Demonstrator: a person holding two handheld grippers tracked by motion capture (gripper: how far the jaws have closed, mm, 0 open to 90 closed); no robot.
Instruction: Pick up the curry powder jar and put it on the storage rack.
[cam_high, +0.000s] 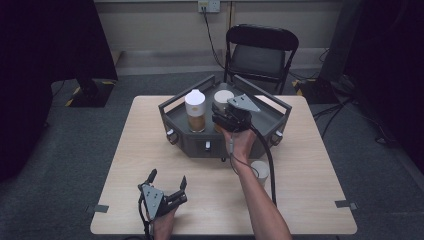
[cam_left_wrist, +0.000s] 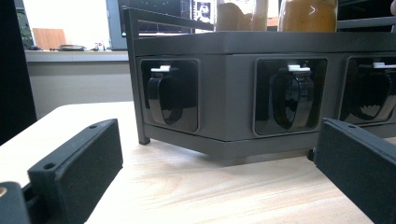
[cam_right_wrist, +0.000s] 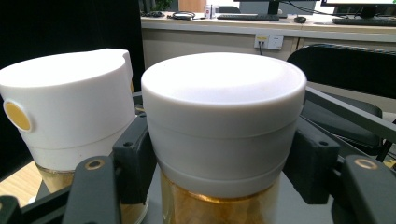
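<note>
The glass jar with the wide white plastic lid (cam_right_wrist: 223, 135), filled with an amber-brown content, is standing inside the dark grey angular metal tray (cam_high: 197, 142) at the far middle of the light wooden table (cam_high: 310, 200), and the right gripper (cam_right_wrist: 223, 163) is closing on it: in the right gripper view its two black jaws are pressing against opposite sides of the white lid, one at the left and one at the right, so they are standing only as far apart as the lid is wide. In the high view the right gripper (cam_high: 225, 119) is reaching into the tray from the near side, with the person's bare forearm stretching across the table behind it. Just beside the gripped jar is standing a second glass jar with a white spouted cap (cam_right_wrist: 65, 121), which is bearing a small yellow round mark on its side; whether the two jars are touching cannot be told. The left gripper (cam_high: 167, 181) is resting low near the front edge of the table, well apart from the tray, with its jaws spread wide and nothing between them; in the left gripper view they are pointing at the tray's front wall with its black recessed latches (cam_left_wrist: 292, 95). A white paper cup (cam_high: 260, 171) is sitting on the table near the right forearm.
</note>
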